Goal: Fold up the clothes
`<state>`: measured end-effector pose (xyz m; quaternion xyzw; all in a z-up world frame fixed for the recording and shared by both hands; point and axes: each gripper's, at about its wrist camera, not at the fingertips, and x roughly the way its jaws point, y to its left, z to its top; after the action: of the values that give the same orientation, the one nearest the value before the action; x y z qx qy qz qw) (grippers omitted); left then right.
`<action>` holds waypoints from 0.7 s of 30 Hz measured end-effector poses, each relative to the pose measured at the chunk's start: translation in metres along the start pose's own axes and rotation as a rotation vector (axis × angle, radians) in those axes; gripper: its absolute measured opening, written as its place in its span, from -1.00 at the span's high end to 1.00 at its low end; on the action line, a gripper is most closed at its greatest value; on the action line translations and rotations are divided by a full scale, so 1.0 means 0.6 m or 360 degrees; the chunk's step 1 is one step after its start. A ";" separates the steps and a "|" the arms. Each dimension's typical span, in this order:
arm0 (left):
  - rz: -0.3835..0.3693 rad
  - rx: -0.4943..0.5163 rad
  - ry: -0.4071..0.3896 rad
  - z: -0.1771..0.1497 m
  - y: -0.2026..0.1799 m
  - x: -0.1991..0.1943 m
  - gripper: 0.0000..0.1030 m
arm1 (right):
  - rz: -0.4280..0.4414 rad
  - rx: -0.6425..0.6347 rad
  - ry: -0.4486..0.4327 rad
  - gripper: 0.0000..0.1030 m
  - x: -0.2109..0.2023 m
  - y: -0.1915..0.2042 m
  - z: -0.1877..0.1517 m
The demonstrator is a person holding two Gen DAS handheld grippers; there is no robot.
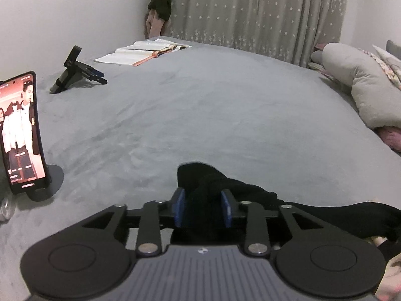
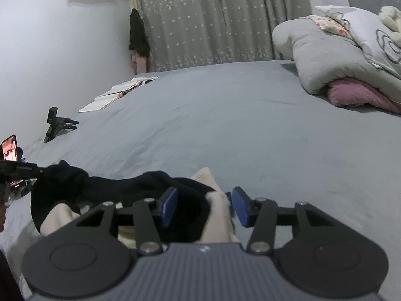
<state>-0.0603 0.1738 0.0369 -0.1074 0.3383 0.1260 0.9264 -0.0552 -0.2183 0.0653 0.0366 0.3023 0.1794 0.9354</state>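
Left gripper (image 1: 203,207) low over grey bedsheet (image 1: 213,115), blue pads clamped on bunched end of black fabric garment (image 1: 200,180). Garment stretches rightward, slack, near front edge of bed. Right gripper (image 2: 204,207) jaws apart, straddling garment's other end (image 2: 155,183) plus cream cloth (image 2: 218,200) underneath; nothing pinched. Phone on round stand (image 1: 21,130) far left, screen lit. Open books (image 1: 140,52) by wall. Folded grey quilt (image 2: 323,57) at right.

Two grippers (image 1: 203,207) (image 2: 205,207), one black garment (image 2: 140,185), one phone (image 1: 21,130)
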 end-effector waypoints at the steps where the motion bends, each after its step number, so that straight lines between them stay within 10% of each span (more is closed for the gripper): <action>1: 0.0001 -0.0006 0.0017 0.004 0.001 0.007 0.26 | 0.0010 -0.0015 0.0000 0.06 0.003 0.009 0.005; 21: -0.0084 -0.0102 0.0238 -0.007 0.018 0.043 0.13 | 0.0170 -0.0643 0.0442 0.06 0.220 0.277 0.020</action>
<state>-0.0469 0.1871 0.0158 -0.1550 0.3995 0.1038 0.8976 -0.0012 -0.0154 0.0317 -0.1602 0.3836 0.2887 0.8625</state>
